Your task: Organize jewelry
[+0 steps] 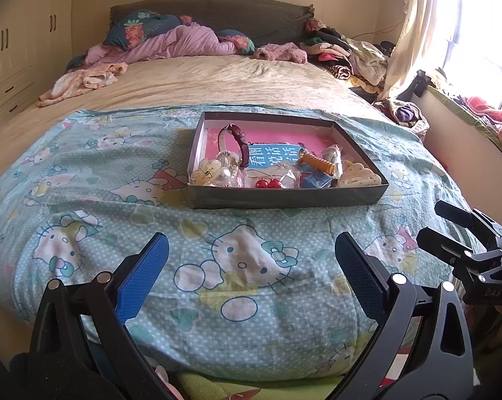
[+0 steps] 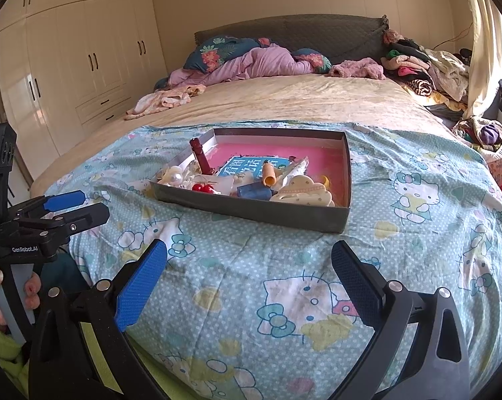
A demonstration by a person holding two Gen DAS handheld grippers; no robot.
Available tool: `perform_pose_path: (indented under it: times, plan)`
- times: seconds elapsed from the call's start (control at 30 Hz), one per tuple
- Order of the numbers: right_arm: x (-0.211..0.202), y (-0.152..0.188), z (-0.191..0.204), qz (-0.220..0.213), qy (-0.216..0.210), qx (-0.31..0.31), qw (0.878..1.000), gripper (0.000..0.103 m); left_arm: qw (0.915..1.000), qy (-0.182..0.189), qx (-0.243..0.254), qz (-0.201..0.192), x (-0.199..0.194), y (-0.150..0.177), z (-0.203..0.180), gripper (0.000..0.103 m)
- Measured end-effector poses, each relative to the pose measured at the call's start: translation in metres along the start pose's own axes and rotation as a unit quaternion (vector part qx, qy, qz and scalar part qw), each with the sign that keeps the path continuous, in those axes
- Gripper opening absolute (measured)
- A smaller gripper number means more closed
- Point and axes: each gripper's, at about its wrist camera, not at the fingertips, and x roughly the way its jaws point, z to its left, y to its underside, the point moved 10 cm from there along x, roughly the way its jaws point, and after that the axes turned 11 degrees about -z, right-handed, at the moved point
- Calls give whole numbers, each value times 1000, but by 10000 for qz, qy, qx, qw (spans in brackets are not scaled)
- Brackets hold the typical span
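Left wrist view shows the shallow grey box (image 1: pixel 284 196) lying on the patterned quilt (image 1: pixel 84 200) near the foot edge of the bed (image 1: pixel 217 76), with all the jewelry heaped along its near wall.

Going left to right in the box: at the near left corner sit a cream hair claw (image 1: pixel 206 173) and a pearl piece (image 1: pixel 223 174), light but smooth and round, so likely to slip; the claw's body looks the safer hold. Behind them a maroon watch strap (image 1: pixel 239 140) arches up, soft and bendy, best pinched across the band. Next come the red cherry beads (image 1: pixel 266 183) on thin wire, probably fragile, to be taken by the beads. Then a blue block (image 1: pixel 314 180), an orange ribbed piece (image 1: pixel 319 163), stiff and easy to grip across its ridges, and at the near right corner a cream cloud-shaped clip (image 1: pixel 359 176), flat and broad, which I judge hardest to lift off the box floor.

Left gripper (image 1: pixel 251 263) hangs over the quilt, short of the box, fingers (image 1: pixel 151 266) spread wide and holding nothing. Right gripper (image 2: pixel 249 266) is likewise wide apart and empty, near the box's near right corner.
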Motion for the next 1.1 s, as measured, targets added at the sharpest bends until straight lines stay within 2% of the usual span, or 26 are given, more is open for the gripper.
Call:
perform_pose_path:
  times: [1.1]
  plan:
    - [1, 3, 0, 27, 1, -19, 10000, 98, 10000, -35, 18, 48, 0, 2, 1, 93]
